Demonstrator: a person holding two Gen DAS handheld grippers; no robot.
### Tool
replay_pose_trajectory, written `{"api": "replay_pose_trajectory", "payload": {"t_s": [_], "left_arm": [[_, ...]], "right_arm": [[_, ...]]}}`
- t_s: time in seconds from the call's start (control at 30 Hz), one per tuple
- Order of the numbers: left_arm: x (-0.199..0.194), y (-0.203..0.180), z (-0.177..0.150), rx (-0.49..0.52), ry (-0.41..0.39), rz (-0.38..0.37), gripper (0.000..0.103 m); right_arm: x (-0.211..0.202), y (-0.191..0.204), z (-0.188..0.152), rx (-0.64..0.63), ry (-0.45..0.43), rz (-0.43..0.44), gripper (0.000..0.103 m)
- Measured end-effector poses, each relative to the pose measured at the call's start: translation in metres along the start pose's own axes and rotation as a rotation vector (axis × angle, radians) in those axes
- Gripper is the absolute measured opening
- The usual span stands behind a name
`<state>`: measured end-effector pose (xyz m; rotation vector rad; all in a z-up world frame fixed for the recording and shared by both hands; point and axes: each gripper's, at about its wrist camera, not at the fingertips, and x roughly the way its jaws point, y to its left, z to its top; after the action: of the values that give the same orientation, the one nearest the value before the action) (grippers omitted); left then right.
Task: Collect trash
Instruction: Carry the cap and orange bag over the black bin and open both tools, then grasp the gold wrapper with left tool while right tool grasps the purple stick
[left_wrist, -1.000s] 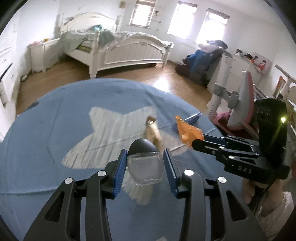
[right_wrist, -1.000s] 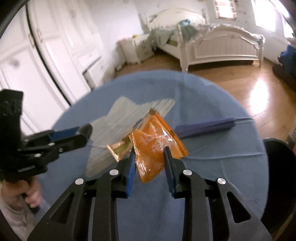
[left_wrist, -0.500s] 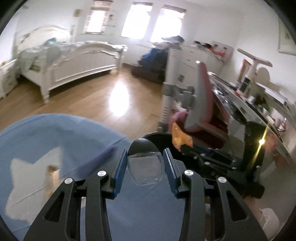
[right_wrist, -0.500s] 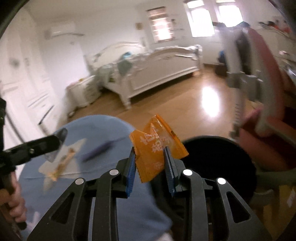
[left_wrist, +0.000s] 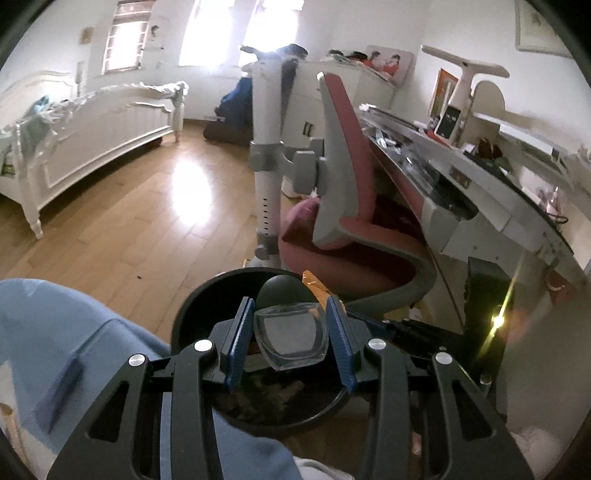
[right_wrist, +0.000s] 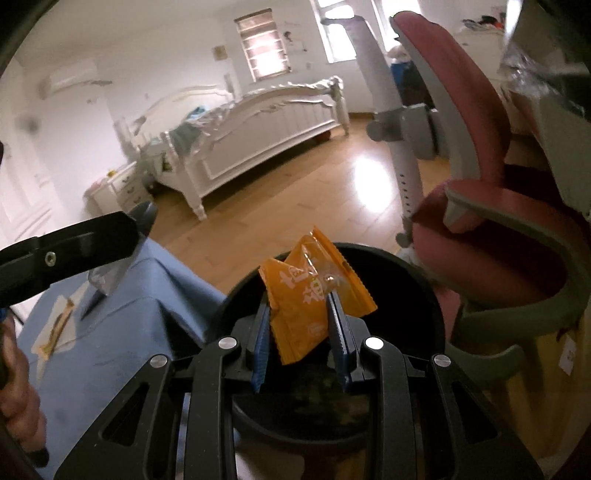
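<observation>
Right now the right tongs (right_wrist: 299, 332) are clamped on an orange snack wrapper (right_wrist: 308, 295), its long axis standing roughly upright between the blue pads, and the black trash bin (right_wrist: 424, 295) opens directly beneath and just beyond it at lower centre of the right view. Likewise the left tongs (left_wrist: 290, 339) grip a clear plastic container with a dark lid (left_wrist: 291, 332), held over the same trash bin (left_wrist: 192, 314) at bottom centre of the left view. Both loads hang above the bin mouth, so I judge the drop needs only a release; neither hand looks clearly nearer. Further out, the blue-covered surface (right_wrist: 122, 325) lies at lower left with a wrapper left on it (right_wrist: 55, 328). A second ago both tongs were over that surface; they have since swung across to the bin.
</observation>
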<state>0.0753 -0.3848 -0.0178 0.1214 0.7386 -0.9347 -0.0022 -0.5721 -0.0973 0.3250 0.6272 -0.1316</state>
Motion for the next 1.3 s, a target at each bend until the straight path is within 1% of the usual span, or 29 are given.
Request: {"api": "replay_pose_trajectory", "payload": {"t_s": [0.2, 0.63, 0.73, 0.8, 0.83, 0.87, 0.9, 0.93, 0.97, 1.13, 1.3], "left_arm": [[0.017, -0.003, 0.003, -0.002, 0.029, -0.007, 0.04], [0.037, -0.003, 0.004, -0.009, 0.066, -0.002, 0.041], [0.04, -0.004, 0.005, -0.008, 0.076, -0.007, 0.041], [0.042, -0.005, 0.005, -0.005, 0.082, -0.006, 0.042], [0.043, -0.005, 0.005, -0.003, 0.085, 0.003, 0.051], [0.043, -0.006, 0.006, -0.002, 0.084, 0.015, 0.072], [0.04, -0.006, 0.006, 0.0, 0.068, 0.031, 0.08], [0.038, -0.007, 0.006, 0.003, 0.053, 0.039, 0.087], [0.036, -0.007, 0.006, 0.009, 0.041, 0.044, 0.087], [0.025, -0.005, 0.006, 0.012, 0.029, 0.047, 0.087], [0.006, 0.003, 0.003, 0.007, 0.014, 0.071, 0.087]], "right_arm": [[0.01, -0.019, -0.005, 0.03, 0.02, -0.003, 0.03], [0.025, -0.037, -0.008, 0.075, 0.047, 0.014, 0.03], [0.027, -0.039, -0.008, 0.087, 0.06, 0.019, 0.031], [0.028, -0.04, -0.008, 0.104, 0.079, 0.02, 0.036], [0.029, -0.041, -0.008, 0.11, 0.081, 0.019, 0.046], [0.028, -0.042, -0.009, 0.12, 0.077, 0.018, 0.055], [0.026, -0.042, -0.01, 0.127, 0.072, 0.019, 0.059], [0.024, -0.043, -0.01, 0.132, 0.067, 0.018, 0.065], [0.023, -0.043, -0.011, 0.135, 0.063, 0.017, 0.066], [0.021, -0.041, -0.013, 0.144, 0.075, 0.022, 0.066], [0.018, -0.028, -0.01, 0.127, 0.079, 0.042, 0.066]]}}
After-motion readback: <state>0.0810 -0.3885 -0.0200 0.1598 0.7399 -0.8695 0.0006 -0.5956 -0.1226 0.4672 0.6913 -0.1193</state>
